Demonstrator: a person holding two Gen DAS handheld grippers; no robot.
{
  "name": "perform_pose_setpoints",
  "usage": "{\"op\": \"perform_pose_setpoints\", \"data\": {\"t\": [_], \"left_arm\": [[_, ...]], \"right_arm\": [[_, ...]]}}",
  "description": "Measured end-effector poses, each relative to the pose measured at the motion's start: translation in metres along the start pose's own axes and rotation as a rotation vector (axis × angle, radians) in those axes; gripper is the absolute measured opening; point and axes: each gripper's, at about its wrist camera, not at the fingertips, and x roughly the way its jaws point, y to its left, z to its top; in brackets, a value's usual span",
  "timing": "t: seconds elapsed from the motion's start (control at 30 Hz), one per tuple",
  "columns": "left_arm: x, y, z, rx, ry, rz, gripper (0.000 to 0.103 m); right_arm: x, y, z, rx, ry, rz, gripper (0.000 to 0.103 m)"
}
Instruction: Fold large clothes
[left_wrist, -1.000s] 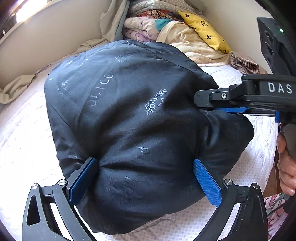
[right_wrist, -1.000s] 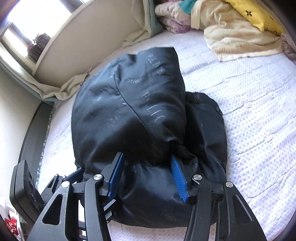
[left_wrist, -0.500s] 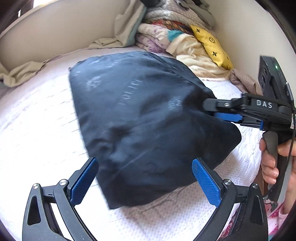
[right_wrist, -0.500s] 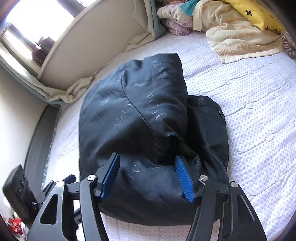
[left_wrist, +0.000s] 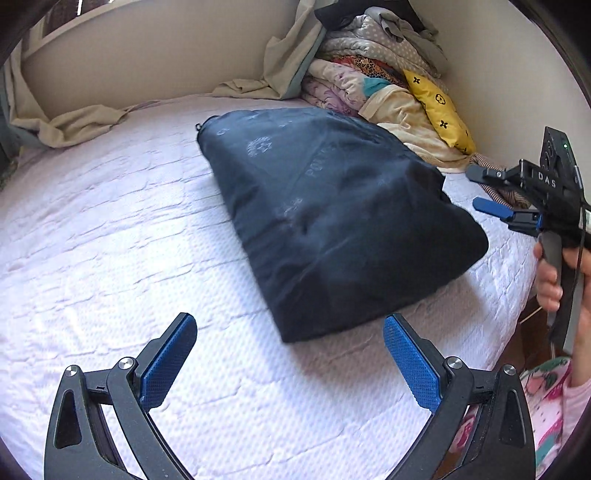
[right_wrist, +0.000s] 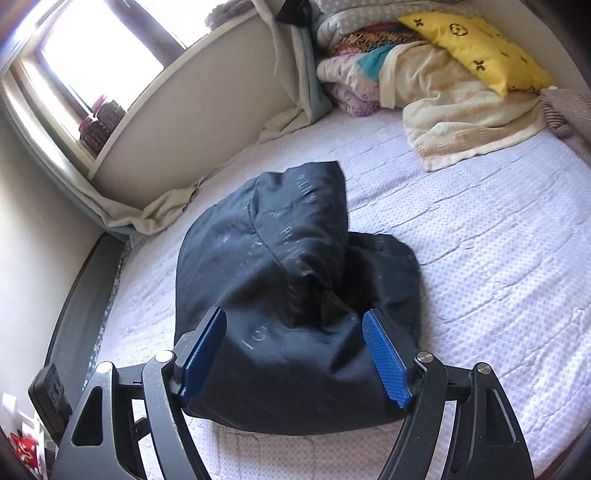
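Observation:
A dark navy jacket (left_wrist: 332, 221) lies folded into a thick bundle on the white bed (left_wrist: 110, 258). My left gripper (left_wrist: 290, 354) is open, hovering over bare mattress just short of the bundle's near corner, and holds nothing. In the left wrist view my right gripper (left_wrist: 474, 188) stands off the bundle's right side, a hand on its handle. The right wrist view shows the jacket (right_wrist: 295, 277) with a folded flap on top. The right gripper (right_wrist: 295, 354) has its jaws opening astride the near end, and its blue pads (right_wrist: 384, 358) are not pressing the cloth.
Folded blankets (left_wrist: 354, 74), a yellow pillow (left_wrist: 439, 110) and a cream towel (right_wrist: 461, 122) are piled at the head of the bed. A beige sheet (left_wrist: 74, 122) bunches along the wall under the window (right_wrist: 92, 62). The bed's edge (left_wrist: 517, 295) runs at the right.
The left gripper has let go of the jacket and pulled back, so the bundle now lies beyond its tips. The right gripper's jaws have widened and lifted off the cloth.

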Motion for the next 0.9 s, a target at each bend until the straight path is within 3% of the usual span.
{"op": "perform_pose_setpoints", "data": {"t": [0.23, 0.6, 0.9], "left_arm": [[-0.002, 0.013, -0.017, -0.03, 0.017, 0.022, 0.102], [-0.007, 0.02, -0.029, -0.053, -0.001, 0.03, 0.102], [-0.011, 0.026, -0.039, -0.063, -0.018, 0.037, 0.102]], "right_arm": [[-0.005, -0.023, -0.017, 0.105, 0.024, 0.01, 0.076], [-0.017, -0.006, -0.06, 0.021, 0.022, -0.044, 0.078], [-0.007, -0.011, -0.081, 0.086, 0.076, -0.033, 0.079]]}}
